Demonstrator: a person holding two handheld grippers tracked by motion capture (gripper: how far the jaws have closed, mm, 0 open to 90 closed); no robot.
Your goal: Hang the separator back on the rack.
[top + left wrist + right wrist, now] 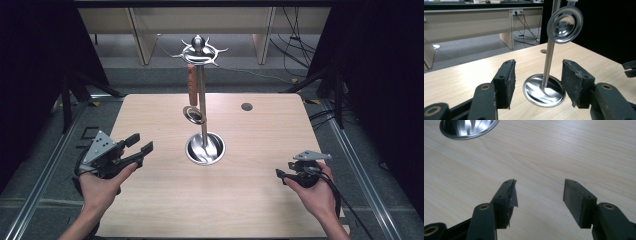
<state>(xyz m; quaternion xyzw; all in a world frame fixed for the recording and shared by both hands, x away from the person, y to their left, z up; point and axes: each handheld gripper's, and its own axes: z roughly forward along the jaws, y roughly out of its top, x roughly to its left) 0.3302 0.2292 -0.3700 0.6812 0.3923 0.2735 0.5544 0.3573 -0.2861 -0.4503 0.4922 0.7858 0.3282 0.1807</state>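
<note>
A steel utensil stand rises from the middle of the light wooden bench, its thin pole planted upright in a round, shiny base dish. At the top sits a crown of curved hooks. From one hook hangs a utensil with a wooden handle and a round steel head – the head dangles beside the pole, above the dish and clear of it.

The left tongs are held on the near-left part of the bench, pointing toward the stand and near its base without touching it. In the left gripper view the jaws stand wide apart, released, with nothing pressed between the pads; the base dish and pole show through the gap farther off, and the hanging head hovers above them.

The right tongs rest in the person's hand at the near-right part of the bench, well apart from the stand. In the right gripper view their jaws are also spread and released, with bare wood between them – the left pad's lining looks frayed and peeling at its edge. The rim of the base dish shows in the upper left corner of that view. A small dark round hole sits in the bench behind and to the right of the stand.
</note>
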